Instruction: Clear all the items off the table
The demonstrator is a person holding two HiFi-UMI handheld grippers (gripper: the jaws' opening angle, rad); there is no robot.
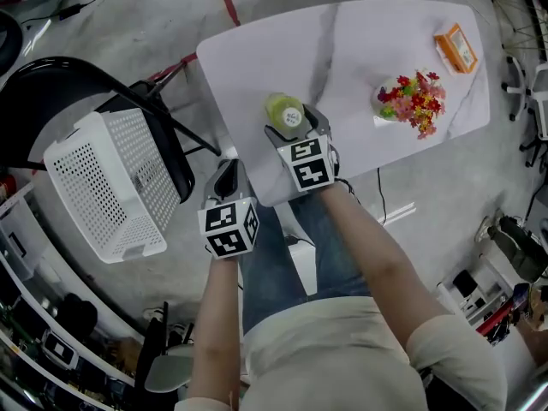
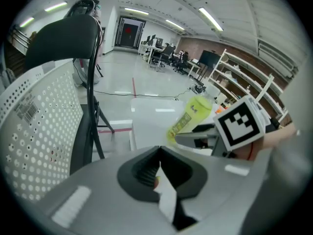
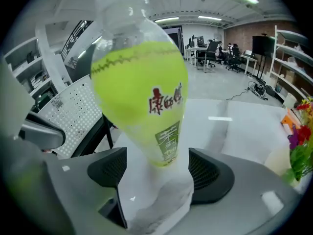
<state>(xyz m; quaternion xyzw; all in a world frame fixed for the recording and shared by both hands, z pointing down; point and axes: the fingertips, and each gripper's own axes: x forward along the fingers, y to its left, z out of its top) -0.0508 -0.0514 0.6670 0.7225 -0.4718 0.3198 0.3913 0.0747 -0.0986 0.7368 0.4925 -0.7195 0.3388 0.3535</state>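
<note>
A bottle of yellow-green drink [image 1: 284, 110] stands near the front left corner of the white table [image 1: 360, 41]. My right gripper [image 1: 295, 125] reaches down around it. In the right gripper view the bottle [image 3: 142, 92] fills the space between the two dark pads [image 3: 108, 168], with a gap on each side, so my right gripper [image 3: 159, 171] is open. My left gripper [image 1: 227, 178] hangs off the table's left edge, between table and chair. Its jaws [image 2: 159, 168] are shut with nothing in them. From there I see the bottle [image 2: 188, 116] and the right gripper [image 2: 198, 137].
A white perforated basket [image 1: 111, 182] rests on a black folding chair [image 1: 86, 84] left of the table; it fills the left side of the left gripper view [image 2: 34, 131]. A bunch of artificial flowers [image 1: 413, 99] and an orange box [image 1: 455, 48] lie at the table's right.
</note>
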